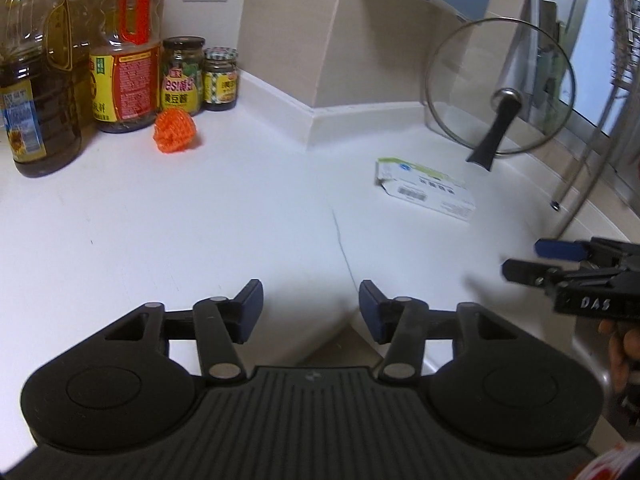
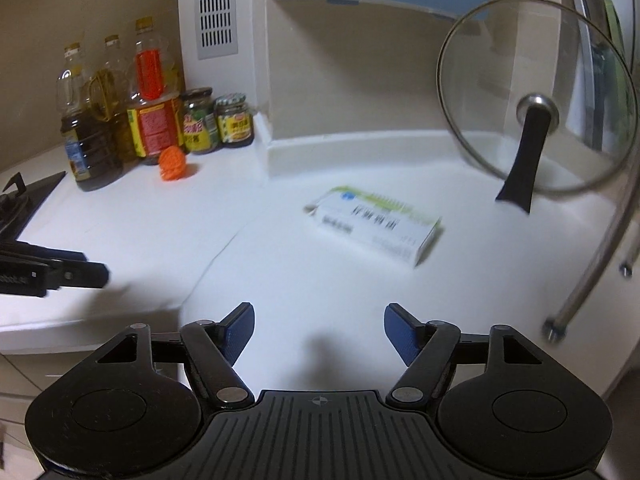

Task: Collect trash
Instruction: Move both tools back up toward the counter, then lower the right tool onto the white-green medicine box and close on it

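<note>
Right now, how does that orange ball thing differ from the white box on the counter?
The orange ball is round, bright and meshy; the white box is flat, rectangular and printed. The ball sits beside the jars, the box out in the open near the glass lid. Both lie untouched on the counter.

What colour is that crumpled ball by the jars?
Orange, a netted texture; the left wrist view shows it best.

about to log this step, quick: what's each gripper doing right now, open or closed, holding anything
Left gripper: open, holding nothing, above the white countertop.
Right gripper: open, holding nothing, pointed toward the medicine box.
</note>
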### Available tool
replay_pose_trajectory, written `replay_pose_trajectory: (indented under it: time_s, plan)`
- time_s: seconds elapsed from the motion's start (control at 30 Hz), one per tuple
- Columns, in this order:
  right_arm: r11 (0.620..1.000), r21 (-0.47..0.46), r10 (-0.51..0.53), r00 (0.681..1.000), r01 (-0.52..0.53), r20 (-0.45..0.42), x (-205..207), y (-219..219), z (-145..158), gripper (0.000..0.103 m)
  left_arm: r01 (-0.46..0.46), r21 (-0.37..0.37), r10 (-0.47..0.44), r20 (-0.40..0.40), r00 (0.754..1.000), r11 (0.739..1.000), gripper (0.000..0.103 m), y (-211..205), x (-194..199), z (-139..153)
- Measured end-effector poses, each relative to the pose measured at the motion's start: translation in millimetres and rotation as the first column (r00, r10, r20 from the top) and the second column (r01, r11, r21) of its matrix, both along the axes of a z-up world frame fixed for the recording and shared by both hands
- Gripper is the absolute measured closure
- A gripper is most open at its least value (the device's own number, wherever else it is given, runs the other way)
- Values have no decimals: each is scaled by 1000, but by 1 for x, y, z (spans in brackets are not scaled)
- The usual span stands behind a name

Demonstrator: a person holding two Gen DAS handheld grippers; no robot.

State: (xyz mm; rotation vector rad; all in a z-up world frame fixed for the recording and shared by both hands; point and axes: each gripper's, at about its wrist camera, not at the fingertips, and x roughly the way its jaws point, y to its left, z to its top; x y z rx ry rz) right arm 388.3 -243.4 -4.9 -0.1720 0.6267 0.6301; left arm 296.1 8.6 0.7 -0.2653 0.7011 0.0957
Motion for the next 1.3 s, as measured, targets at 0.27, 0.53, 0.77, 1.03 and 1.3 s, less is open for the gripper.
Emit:
replay_pose_trajectory:
  time_s: [0.27,0.53,0.77,1.03,1.3]
  plan:
    - [982,-93,173,982,-165,81,68,4,5,25,-20,29,21,-8,1000,999,40,15,36,10]
    - [937,-170,315,948,-306,32,130,27,-4,15,-45,49,45,-1,999,998,33,27,69,18]
    - [891,-211,395,916,-402,-78,177,44,-19,13,-48,44,49,-15,999,998,33,29,91,15]
    - [865,-242,408,897,-440,-172,208,56,-40,13,-68,20,68,-34,997,998,33,30,97,6]
    - [917,-176,313,920,-357,-237,207,58,-44,14,-94,9,95,-43,995,995,33,37,96,0]
